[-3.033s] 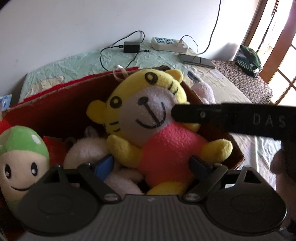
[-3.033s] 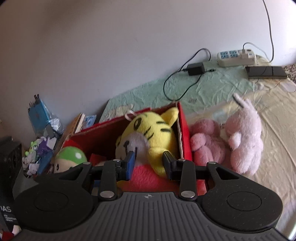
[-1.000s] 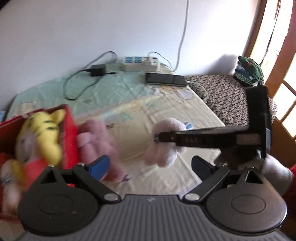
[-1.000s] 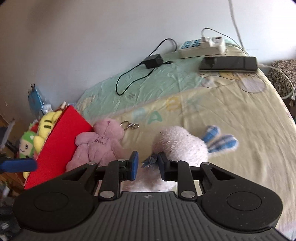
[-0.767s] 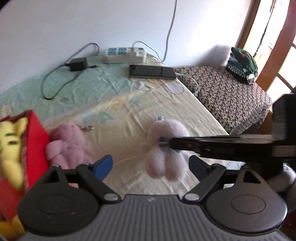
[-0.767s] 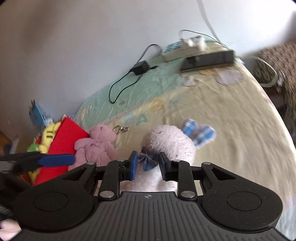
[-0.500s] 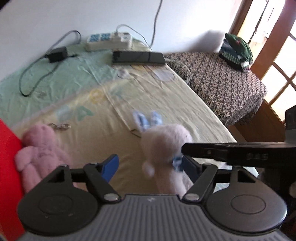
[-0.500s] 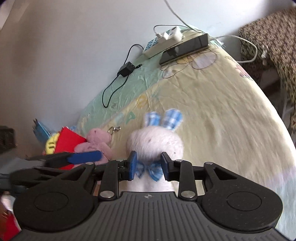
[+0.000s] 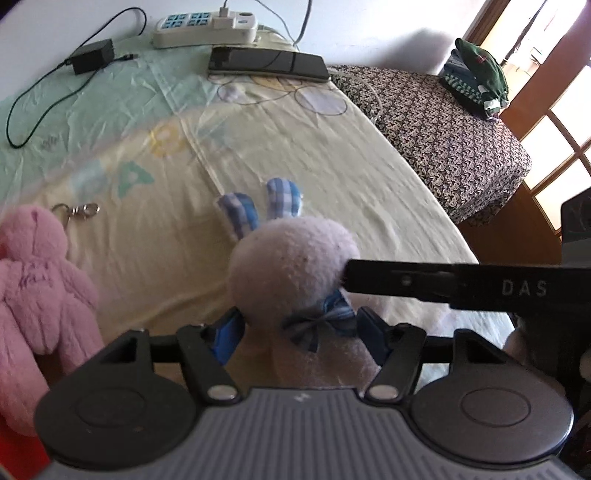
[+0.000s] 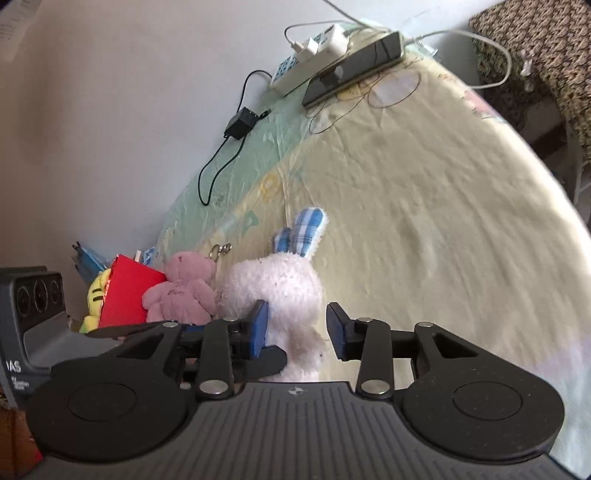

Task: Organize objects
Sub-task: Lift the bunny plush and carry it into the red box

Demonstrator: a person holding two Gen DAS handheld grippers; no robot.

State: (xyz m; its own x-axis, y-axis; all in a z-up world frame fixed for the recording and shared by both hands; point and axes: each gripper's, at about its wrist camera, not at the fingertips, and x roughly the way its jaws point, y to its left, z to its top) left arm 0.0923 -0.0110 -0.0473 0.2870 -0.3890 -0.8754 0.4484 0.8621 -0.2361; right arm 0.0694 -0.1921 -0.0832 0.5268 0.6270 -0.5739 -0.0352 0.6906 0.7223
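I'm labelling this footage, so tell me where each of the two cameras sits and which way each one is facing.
Left wrist: on the left gripper, facing down over the white bunny toward the power strip; its jaws are shut on the bunny, right gripper's finger crossing.
Right wrist: on the right gripper, jaws opening around the bunny, red box at left.
Shared: bunny, pink bear, phone.

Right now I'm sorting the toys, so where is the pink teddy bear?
In the left wrist view the pink teddy bear lies at the left edge of the yellow bedsheet, beside the white bunny; the right wrist view shows it against the red box.
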